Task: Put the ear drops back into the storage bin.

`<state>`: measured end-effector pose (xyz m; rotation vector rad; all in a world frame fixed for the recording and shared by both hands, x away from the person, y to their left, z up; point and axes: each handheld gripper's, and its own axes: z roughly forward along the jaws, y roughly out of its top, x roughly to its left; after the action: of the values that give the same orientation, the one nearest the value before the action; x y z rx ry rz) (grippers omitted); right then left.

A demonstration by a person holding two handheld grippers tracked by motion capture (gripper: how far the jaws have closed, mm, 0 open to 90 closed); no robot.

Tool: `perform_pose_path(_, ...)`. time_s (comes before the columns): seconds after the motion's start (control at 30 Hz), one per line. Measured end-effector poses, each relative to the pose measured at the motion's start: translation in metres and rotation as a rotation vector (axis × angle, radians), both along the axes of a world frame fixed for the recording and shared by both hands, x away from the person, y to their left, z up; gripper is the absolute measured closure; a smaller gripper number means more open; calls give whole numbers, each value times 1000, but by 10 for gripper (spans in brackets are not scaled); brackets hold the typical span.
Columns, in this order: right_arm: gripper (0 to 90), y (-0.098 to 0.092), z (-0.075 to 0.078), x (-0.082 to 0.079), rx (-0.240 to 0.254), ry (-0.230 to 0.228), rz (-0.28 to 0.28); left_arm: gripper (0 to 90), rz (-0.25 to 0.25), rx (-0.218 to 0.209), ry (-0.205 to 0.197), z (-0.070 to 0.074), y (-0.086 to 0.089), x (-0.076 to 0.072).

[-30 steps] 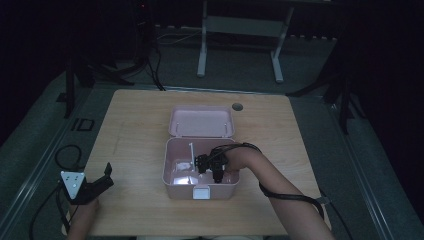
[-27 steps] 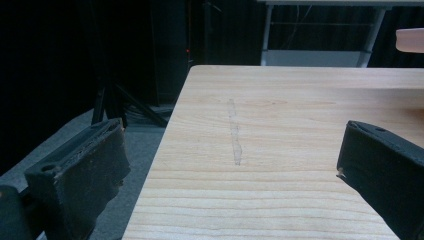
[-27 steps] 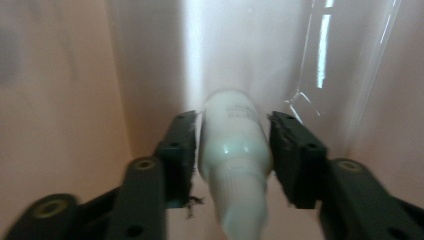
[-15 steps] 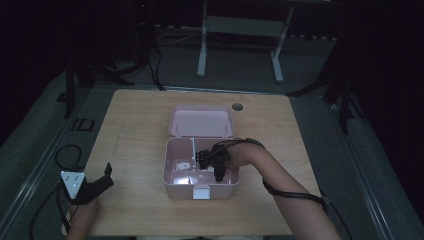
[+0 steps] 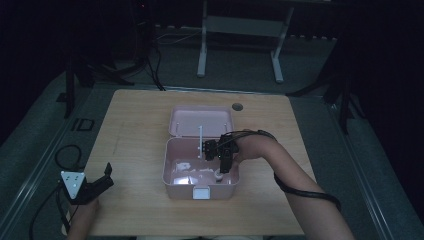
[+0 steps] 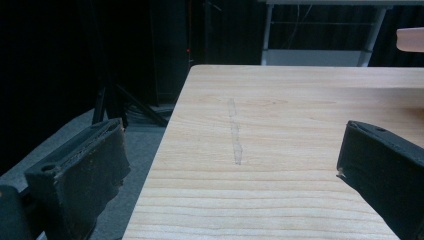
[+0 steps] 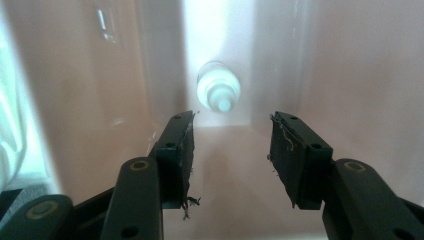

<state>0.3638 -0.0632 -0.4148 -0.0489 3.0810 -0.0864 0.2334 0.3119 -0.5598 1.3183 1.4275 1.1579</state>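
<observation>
The right gripper points down into the pink box, jaws just opened and empty; straight below them stands what seems a small white bottle

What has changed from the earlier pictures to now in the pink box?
The right claw has risen a little out of the pink box; its jaws have just opened, with nothing between them, and the small white bottle stands below. The left claw stayed at the table edge, and the lid stayed open.
</observation>
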Motion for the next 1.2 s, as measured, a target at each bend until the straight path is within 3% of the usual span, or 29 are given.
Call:
perform_pose_path(0.4,529,-37,45,1,70,-46,-57,3,1,2,1,0,0,0)
perform_pose_path(0.6,532,-56,50,4,96,-48,-99,3,1,4,2,0,0,0)
perform_pose_path(0.8,533,-78,40,9,111,-40,-147,3,2,5,3,0,-1,0)
perform_pose_path(1.1,511,-102,8,17,135,-42,-233,3,1,5,5,0,-1,0)
perform_pose_path(1.2,491,-109,-3,20,170,-46,-279,3,2,3,3,0,0,0)
